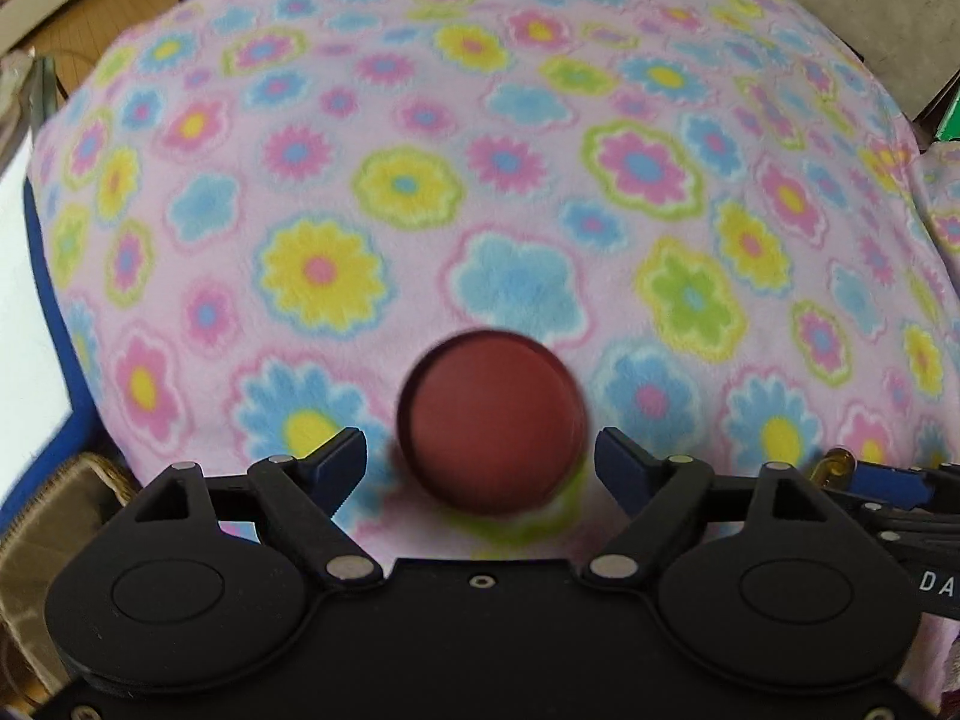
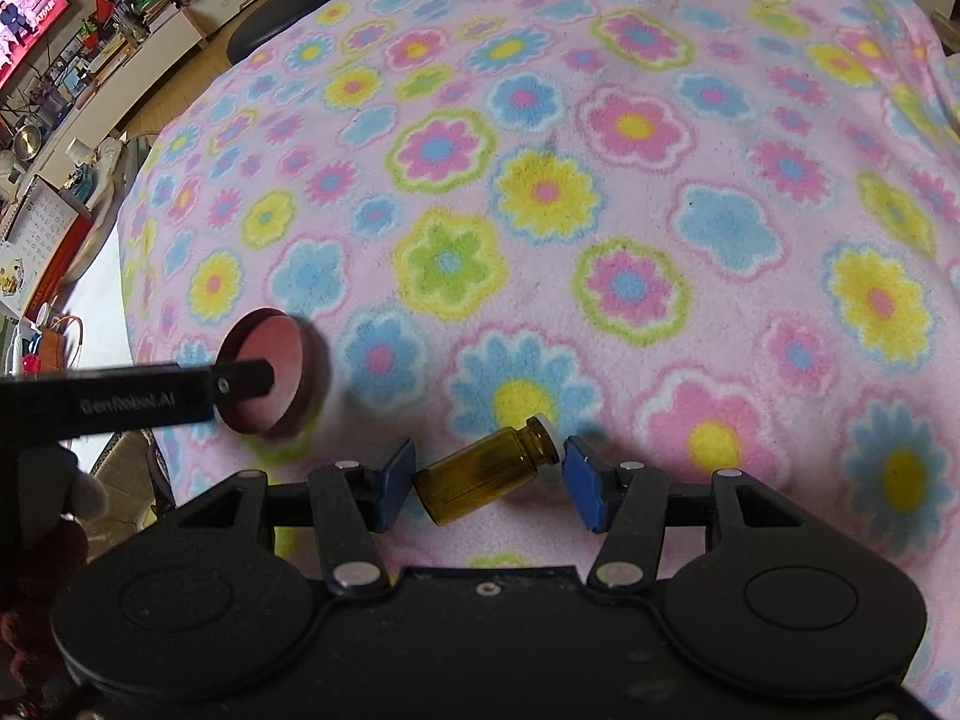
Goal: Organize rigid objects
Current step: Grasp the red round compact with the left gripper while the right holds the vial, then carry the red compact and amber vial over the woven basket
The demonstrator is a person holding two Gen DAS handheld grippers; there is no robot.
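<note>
The right gripper [image 2: 489, 480] is nearest, pointing steeply down at the counter, which is draped in a flowered fleece blanket [image 2: 660, 210]. Its two blue pads are clamped on a small amber bottle [image 2: 486, 477], held lengthwise: the left pad presses the flat base and the right pad meets the white-rimmed mouth. The bottle sits tilted between them, mouth higher and to the right. It looks like glass, so I judge it light, stiff, smooth and breakable; an end-to-end hold on so slick a thing could let it pivot or pop free, and a grip across the round body would likely be steadier.

To the left, the left gripper [image 1: 480, 462] also points steeply down, its pads spread apart. A red round lid [image 1: 492, 420] lies between them on the blanket, touching neither pad, with a clear gap on each side. In the right wrist view the same lid shows as a shallow disc with a raised rim, partly hidden behind the left gripper's finger. It seems rigid, light plastic, best taken across its rim.

Farther off the blanket is bare. Beyond its far left edge stand shelves and a lit screen [image 2: 27, 6].
</note>
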